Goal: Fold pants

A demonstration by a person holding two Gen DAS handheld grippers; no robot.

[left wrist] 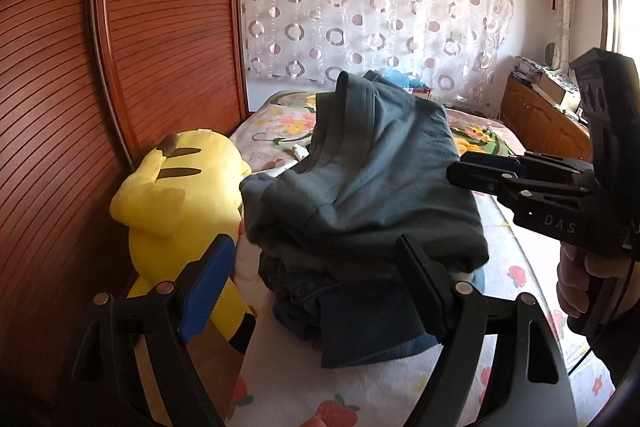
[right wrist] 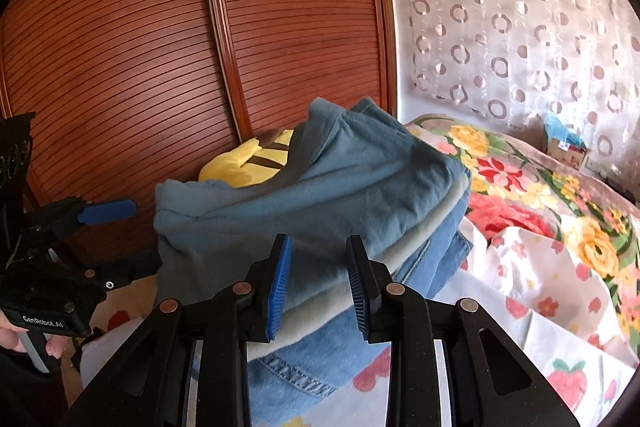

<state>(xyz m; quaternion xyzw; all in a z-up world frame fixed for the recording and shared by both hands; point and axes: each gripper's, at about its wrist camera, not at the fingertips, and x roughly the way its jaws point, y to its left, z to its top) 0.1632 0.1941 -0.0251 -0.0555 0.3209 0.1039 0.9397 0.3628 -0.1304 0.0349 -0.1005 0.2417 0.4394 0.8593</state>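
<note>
A stack of folded clothes sits on the bed. Grey-blue pants (left wrist: 360,179) lie folded on top, one corner sticking up; they also show in the right wrist view (right wrist: 320,195). Blue jeans (left wrist: 352,319) lie under them, seen also in the right wrist view (right wrist: 312,359). My left gripper (left wrist: 316,267) is open and empty, its fingers on either side of the stack's near end. My right gripper (right wrist: 318,283) is open and empty, close to the stack's side; it also shows in the left wrist view (left wrist: 472,173).
A yellow plush toy (left wrist: 180,203) lies left of the stack against the wooden slatted wardrobe (left wrist: 120,67). The bed has a fruit-print sheet (right wrist: 560,307) and a flowered blanket (right wrist: 520,187). A wooden cabinet (left wrist: 540,119) stands at the right.
</note>
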